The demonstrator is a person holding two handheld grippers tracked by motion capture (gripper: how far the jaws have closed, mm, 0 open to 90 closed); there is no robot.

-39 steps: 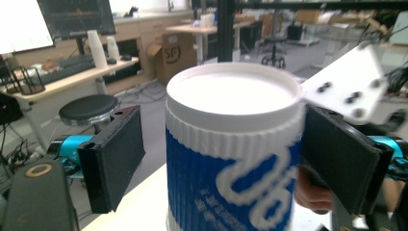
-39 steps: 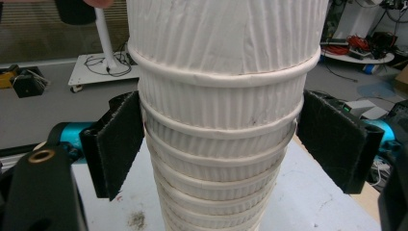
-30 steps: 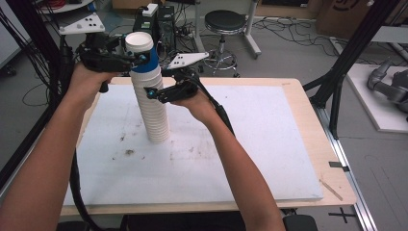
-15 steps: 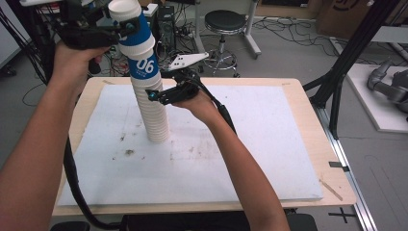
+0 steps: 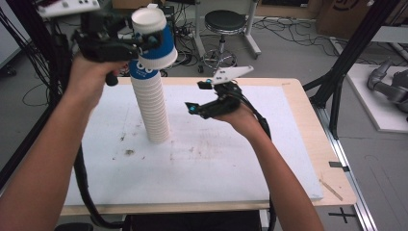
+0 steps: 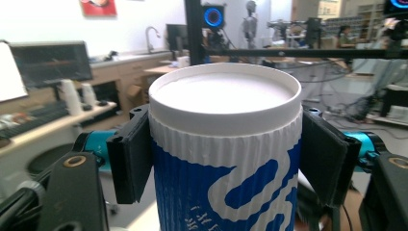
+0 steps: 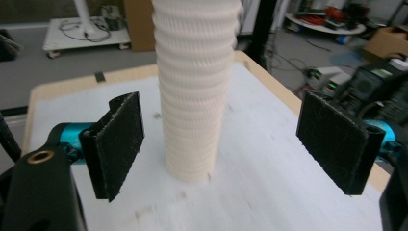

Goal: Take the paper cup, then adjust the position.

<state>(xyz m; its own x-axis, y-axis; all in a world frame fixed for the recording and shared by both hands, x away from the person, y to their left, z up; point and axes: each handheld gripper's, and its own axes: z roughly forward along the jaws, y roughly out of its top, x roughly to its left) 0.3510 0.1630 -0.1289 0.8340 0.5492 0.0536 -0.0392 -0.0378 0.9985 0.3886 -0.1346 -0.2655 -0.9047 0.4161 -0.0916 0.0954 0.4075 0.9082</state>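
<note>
A blue-and-white ribbed paper cup (image 5: 156, 53) is upside down and tilted, high above the table, with my left gripper (image 5: 146, 41) shut on it. Its pads (image 6: 129, 159) press both sides of the cup (image 6: 226, 163) just under its white base. The cup's lower edge overlaps the top of a tall stack of white ribbed cups (image 5: 154, 110) on the white board (image 5: 231, 163); whether they touch I cannot tell. My right gripper (image 5: 197, 96) hovers open to the right of the stack. In its own view the stack (image 7: 195, 91) stands beyond the right gripper's (image 7: 227, 144) wide-apart pads.
Dark stains (image 5: 129, 152) mark the board near the stack's foot. A black stool (image 5: 223, 21) and cables lie beyond the far edge. A black frame post (image 5: 344, 67) rises at the table's right corner. The board's right half is bare.
The left gripper has lifted the blue cup up off the stack and tilted it. The right gripper has drawn away from the stack to the right.
</note>
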